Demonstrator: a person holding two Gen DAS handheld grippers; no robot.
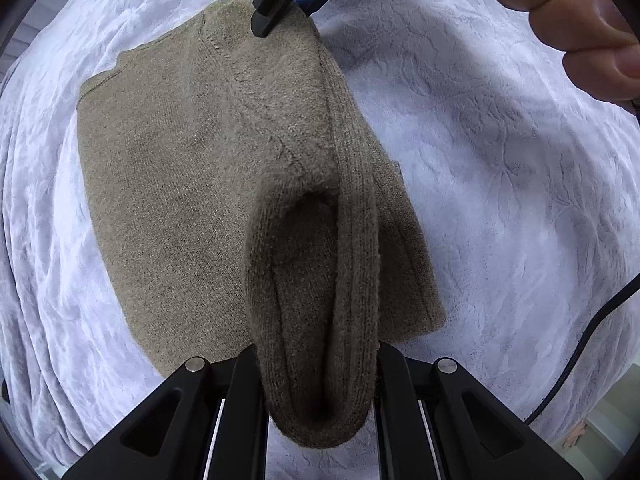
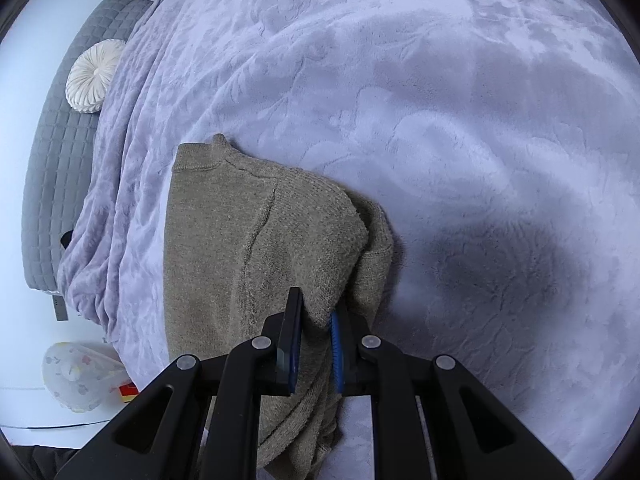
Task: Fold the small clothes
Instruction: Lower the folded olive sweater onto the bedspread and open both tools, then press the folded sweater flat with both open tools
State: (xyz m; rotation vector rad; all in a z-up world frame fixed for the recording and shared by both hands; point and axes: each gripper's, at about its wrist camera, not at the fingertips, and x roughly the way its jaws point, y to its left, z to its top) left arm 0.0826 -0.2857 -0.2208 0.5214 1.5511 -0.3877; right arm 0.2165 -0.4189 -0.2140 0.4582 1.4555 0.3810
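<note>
Left gripper (image 1: 318,384): clamped on the sweater's (image 1: 192,168) ribbed edge, nearest the lens.
Right gripper (image 2: 316,332): pinching a sweater fold; a hand (image 1: 568,16) holds it.
Sweater: olive knit, partly folded on a lavender blanket (image 2: 460,120).
Surroundings: black cable (image 1: 592,340) at right.
Right view only: grey headboard (image 2: 60,152), round cushion (image 2: 96,76), patterned bag (image 2: 76,376) on the floor.

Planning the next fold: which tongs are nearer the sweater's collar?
Right. The right tongs grip the sweater at its folded edge, nearer the collar; the left tongs hold the far end, opposite it.
</note>
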